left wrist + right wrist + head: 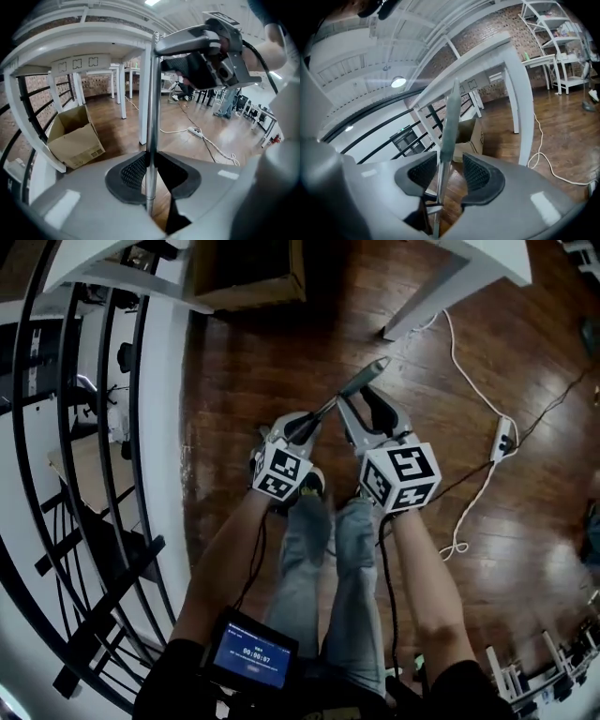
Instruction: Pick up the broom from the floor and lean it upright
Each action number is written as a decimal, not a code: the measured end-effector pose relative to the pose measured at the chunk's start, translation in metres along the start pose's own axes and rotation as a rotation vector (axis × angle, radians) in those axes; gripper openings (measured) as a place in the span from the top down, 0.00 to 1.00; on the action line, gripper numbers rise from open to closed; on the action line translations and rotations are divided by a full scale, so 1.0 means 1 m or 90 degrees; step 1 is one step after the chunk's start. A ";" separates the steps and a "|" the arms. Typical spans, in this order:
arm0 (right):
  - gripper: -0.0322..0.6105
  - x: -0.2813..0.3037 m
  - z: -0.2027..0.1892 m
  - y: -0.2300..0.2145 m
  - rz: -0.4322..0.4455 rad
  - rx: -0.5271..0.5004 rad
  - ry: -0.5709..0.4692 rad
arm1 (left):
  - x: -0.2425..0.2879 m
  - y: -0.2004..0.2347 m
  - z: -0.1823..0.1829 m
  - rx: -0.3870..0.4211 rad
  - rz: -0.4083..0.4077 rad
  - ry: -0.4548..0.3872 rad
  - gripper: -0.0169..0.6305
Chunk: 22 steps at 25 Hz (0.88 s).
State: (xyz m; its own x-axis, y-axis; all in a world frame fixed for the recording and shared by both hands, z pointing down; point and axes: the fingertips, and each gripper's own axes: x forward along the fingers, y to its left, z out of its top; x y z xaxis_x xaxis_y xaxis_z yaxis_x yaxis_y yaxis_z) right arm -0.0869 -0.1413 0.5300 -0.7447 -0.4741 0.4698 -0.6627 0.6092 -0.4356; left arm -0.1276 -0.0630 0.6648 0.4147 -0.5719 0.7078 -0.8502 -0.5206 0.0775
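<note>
Close above the floor, the left gripper pinches the broom pole. Beyond, the right gripper stands spread round it, pads clear. On one grip, the pole may swing or slip.

Looking down, I see my left gripper holding the broom handle, which slants away to the far right over the wooden floor. My right gripper sits just right of it, jaws alongside the handle's grey end. Whether they touch it I can't tell from here. A black railing runs down the left and a cardboard box lies far ahead. A white cable with a power strip trails on the right.
</note>
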 end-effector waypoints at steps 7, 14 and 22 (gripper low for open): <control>0.80 0.036 0.081 0.031 0.049 -0.116 -0.072 | -0.002 0.040 0.073 -0.069 0.053 -0.103 0.83; 0.80 0.056 0.148 0.022 0.103 -0.226 -0.102 | 0.026 0.077 0.147 -0.119 0.092 -0.169 0.83; 0.80 0.077 0.168 -0.017 0.120 -0.197 -0.097 | 0.058 0.091 0.168 -0.126 0.101 -0.183 0.83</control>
State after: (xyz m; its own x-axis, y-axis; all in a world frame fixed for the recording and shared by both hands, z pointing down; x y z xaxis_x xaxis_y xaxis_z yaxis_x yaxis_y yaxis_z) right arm -0.1462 -0.2950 0.4444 -0.8701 -0.4099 0.2735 -0.4744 0.8470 -0.2399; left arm -0.1262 -0.2497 0.5947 0.3234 -0.8042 0.4987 -0.9455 -0.2951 0.1375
